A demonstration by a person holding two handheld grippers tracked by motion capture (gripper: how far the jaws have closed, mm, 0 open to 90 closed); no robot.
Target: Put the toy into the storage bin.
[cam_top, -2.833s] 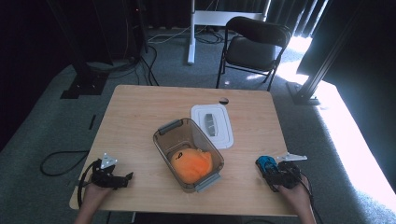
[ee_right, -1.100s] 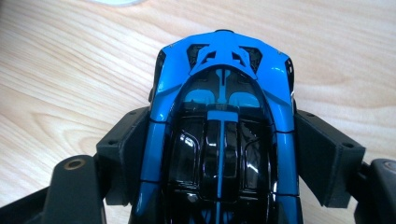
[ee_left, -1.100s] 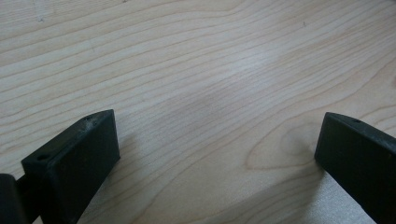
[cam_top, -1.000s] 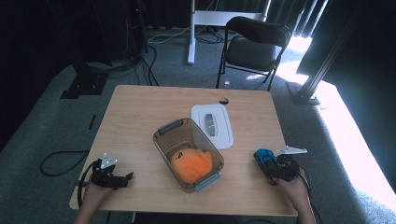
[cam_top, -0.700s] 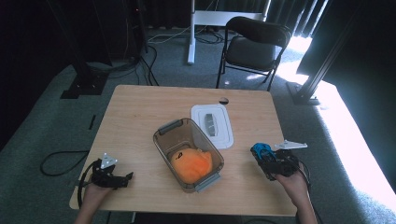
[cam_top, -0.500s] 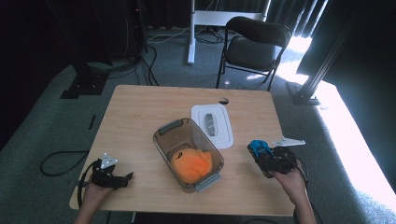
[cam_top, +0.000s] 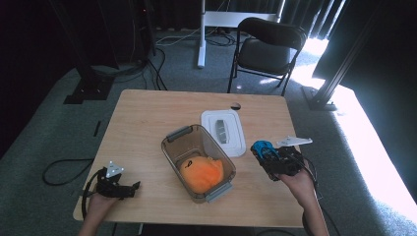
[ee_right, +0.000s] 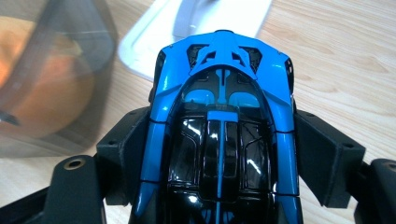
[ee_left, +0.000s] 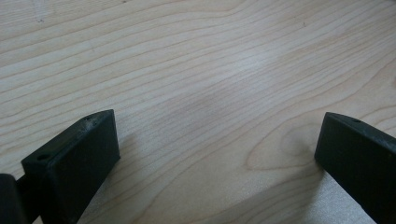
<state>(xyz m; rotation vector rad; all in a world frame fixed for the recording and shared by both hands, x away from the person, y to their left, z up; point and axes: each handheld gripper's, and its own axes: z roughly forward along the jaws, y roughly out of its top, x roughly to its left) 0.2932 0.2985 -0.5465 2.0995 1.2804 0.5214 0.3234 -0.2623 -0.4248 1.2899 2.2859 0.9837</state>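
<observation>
A blue and black toy car (ee_right: 221,121) sits between the jaws of my right gripper (cam_top: 269,156), which is shut on its sides and holds it above the table, just right of the clear bin (cam_top: 173,140). The car (cam_top: 261,148) points toward the white lid (cam_top: 235,143). Inside the bin lies an orange plush toy (cam_top: 200,173). My left gripper (cam_top: 129,189) rests at the table's front left corner, and its jaws stand wide open over bare wood (ee_left: 205,93), with nothing between them.
The wooden table (cam_top: 147,113) has open surface at the back and left. A small dark object (cam_top: 235,105) lies near the far edge. A black folding chair (cam_top: 268,46) stands behind the table, and cables lie on the carpet to the left.
My right gripper has lifted the blue car and carried it left and away from the front edge, toward the bin and lid. The left gripper has stayed put.
</observation>
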